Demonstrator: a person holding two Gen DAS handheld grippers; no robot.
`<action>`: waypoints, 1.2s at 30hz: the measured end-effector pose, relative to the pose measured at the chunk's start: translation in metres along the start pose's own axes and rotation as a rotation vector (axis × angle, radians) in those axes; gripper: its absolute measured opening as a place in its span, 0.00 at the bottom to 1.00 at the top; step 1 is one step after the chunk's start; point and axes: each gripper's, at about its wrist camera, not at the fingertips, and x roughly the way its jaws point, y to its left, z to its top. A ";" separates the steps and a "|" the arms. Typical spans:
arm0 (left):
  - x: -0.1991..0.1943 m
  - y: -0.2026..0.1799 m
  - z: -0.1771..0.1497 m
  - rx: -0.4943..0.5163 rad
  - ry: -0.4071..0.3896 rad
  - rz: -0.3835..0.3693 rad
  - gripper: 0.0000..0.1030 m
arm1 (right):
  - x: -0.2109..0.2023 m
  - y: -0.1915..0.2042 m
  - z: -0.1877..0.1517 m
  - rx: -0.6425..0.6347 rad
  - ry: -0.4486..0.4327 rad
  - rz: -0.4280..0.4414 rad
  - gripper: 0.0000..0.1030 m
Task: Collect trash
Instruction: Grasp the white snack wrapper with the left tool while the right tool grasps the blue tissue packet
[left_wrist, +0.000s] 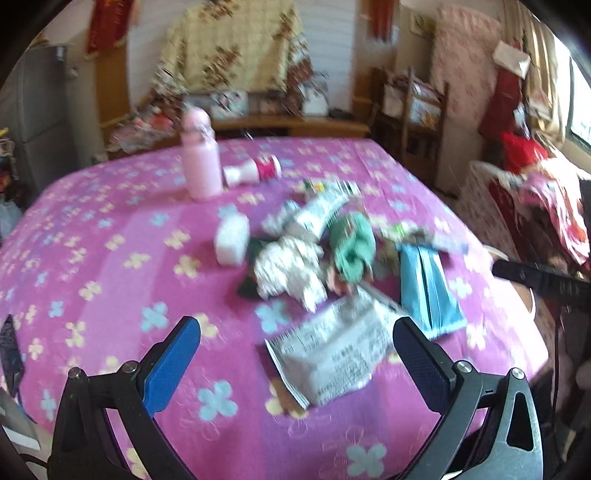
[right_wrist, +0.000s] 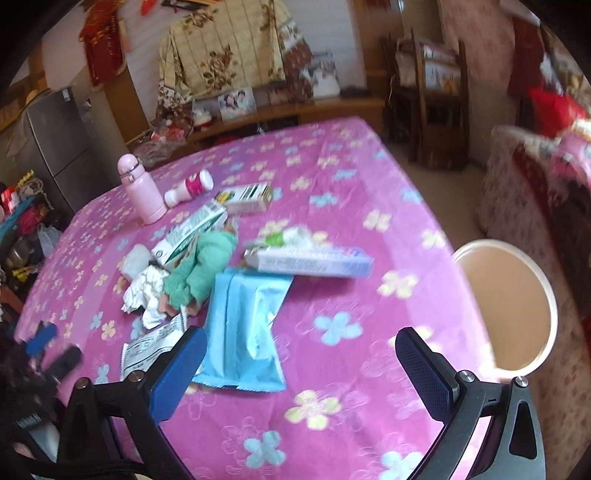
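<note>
Both tools spread wide and empty: left tool (left_wrist: 297, 350) low in its frame over the silver wrapper (left_wrist: 332, 354), right tool (right_wrist: 301, 363) low in its frame beside the blue pack (right_wrist: 245, 332). Trash heaped mid-frame on the table (right_wrist: 332, 177): crumpled tissue (left_wrist: 288, 269), green cloth (left_wrist: 352, 243), long white box (right_wrist: 310, 262).

Likely slips: thin wrapper sliding on the cloth instead of lifting; cloth bunching under a low pinch; pink bottle (left_wrist: 201, 158), upright at upper left of the heap, knocked over on a long reach. Bin (right_wrist: 511, 306) off the right edge, easy to miss.

Pink floral tablecloth; cluttered room, fridge (right_wrist: 59, 140) upper left, wooden chair (right_wrist: 436, 96) upper right.
</note>
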 end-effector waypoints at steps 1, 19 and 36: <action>0.005 -0.002 -0.003 0.013 0.015 -0.012 1.00 | 0.005 0.001 -0.001 0.006 0.011 0.007 1.00; 0.038 -0.016 -0.011 0.145 0.113 -0.048 1.00 | 0.085 0.041 0.004 -0.064 0.156 0.050 0.55; 0.071 -0.045 -0.008 0.260 0.225 -0.109 0.40 | 0.027 -0.007 -0.013 -0.110 0.150 0.093 0.53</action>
